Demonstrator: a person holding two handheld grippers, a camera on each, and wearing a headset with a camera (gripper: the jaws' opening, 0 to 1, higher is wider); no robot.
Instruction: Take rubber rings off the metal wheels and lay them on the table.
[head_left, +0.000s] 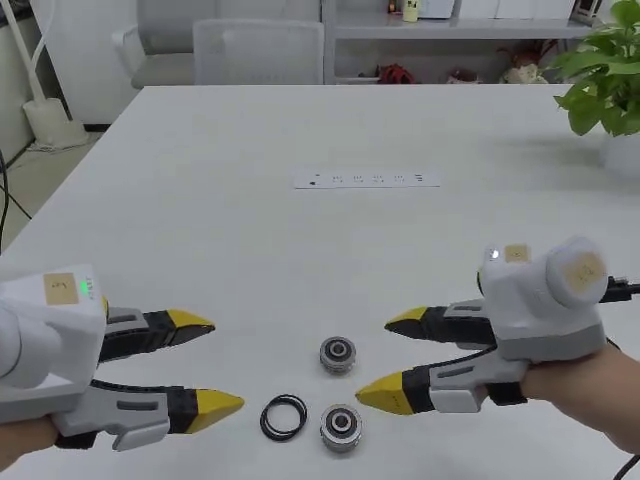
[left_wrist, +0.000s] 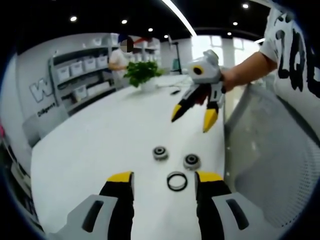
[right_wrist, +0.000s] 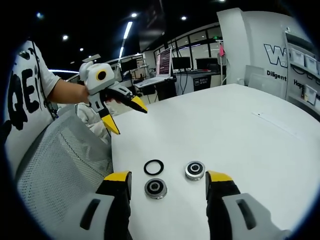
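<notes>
You are between rings, and both grippers are empty. Your left gripper hangs over the near edge of the white table with its yellow-tipped jaws spread wide. Your right gripper faces it, jaws parted just as far, pinching nothing.

Between them, close to the near edge, sit two small round metal wheels with dark centres: the farther wheel and the nearer wheel. Just left of the nearer wheel, and apart from it, a thin black rubber ring lies flat on the table. It may be two rings overlapping; I cannot tell.

At least one ring looks dealt with. Whether either wheel carries a ring in its groove is too small to read. The next move probably calls for you to pin one wheel with one gripper and work a jaw tip of the other under its ring.
</notes>
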